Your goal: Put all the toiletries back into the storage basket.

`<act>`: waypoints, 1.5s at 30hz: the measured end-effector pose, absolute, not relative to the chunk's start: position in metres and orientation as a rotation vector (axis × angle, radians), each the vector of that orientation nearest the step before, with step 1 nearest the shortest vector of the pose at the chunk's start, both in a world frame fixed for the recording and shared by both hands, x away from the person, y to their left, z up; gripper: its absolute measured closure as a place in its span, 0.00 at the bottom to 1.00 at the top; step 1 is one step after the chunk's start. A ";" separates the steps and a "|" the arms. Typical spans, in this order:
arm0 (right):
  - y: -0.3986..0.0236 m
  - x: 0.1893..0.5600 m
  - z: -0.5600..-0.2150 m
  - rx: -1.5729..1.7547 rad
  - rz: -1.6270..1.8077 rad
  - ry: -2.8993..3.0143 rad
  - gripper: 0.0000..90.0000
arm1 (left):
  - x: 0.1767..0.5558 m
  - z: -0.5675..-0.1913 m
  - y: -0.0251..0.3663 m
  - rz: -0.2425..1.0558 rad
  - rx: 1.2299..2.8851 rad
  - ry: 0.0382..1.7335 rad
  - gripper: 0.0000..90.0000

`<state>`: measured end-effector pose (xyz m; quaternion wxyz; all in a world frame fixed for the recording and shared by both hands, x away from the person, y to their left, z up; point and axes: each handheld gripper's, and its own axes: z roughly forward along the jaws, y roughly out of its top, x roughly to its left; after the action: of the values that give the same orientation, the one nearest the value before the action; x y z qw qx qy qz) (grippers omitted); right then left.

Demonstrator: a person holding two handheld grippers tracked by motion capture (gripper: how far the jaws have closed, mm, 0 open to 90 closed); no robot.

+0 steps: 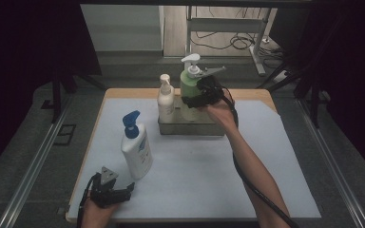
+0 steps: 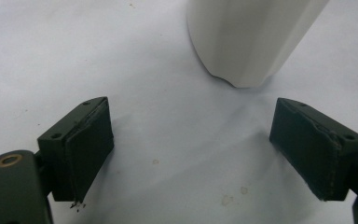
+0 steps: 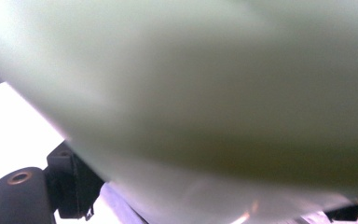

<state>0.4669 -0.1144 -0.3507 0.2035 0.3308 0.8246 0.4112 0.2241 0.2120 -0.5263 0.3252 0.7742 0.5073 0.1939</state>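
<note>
Right gripper (image 1: 197,97) clamps the green pump bottle (image 1: 188,92), which stands in the metal tray (image 1: 190,127) at the bench's (image 1: 266,190) far side beside a small cream bottle (image 1: 165,99). Advice: lower straight, keep it upright, release only once seated. Smooth, rounded plastic; likely slippery. Left gripper (image 2: 191,154) rests wide open near the white blue-pump bottle (image 1: 136,148).

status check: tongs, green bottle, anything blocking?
Right tongs clamped on green pump bottle in metal tray. Left tongs open, idle beside blue-capped bottle. Small white bottle crowds the tray.
</note>
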 end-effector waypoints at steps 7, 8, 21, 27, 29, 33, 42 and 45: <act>-0.112 0.472 -0.361 0.933 1.128 2.304 0.14 | 0.224 -0.526 0.212 0.508 2.029 1.330 0.14; -0.111 0.472 -0.362 0.935 1.125 2.307 0.14 | 0.224 -0.526 0.212 0.508 2.029 1.330 0.14; -0.108 0.476 -0.382 0.923 1.099 2.352 0.14 | 0.224 -0.526 0.212 0.509 2.029 1.330 0.14; -0.109 0.476 -0.390 0.937 1.089 2.375 0.14 | 0.224 -0.526 0.212 0.509 2.030 1.330 0.14; -0.109 0.477 -0.392 0.945 1.085 2.383 0.14 | 0.224 -0.526 0.212 0.509 2.029 1.329 0.14; -0.110 0.478 -0.398 0.951 1.074 2.396 0.14 | 0.224 -0.526 0.212 0.509 2.029 1.330 0.14; -0.109 0.481 -0.412 0.981 1.046 2.421 0.14 | 0.224 -0.526 0.212 0.508 2.030 1.330 0.14; -0.109 0.482 -0.416 0.979 1.034 2.431 0.14 | 0.224 -0.526 0.212 0.509 2.030 1.330 0.14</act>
<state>0.4815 -0.1088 -0.4162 0.1612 0.3428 0.8516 0.3623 0.2240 0.2120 -0.5263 0.3251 0.7741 0.5073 0.1940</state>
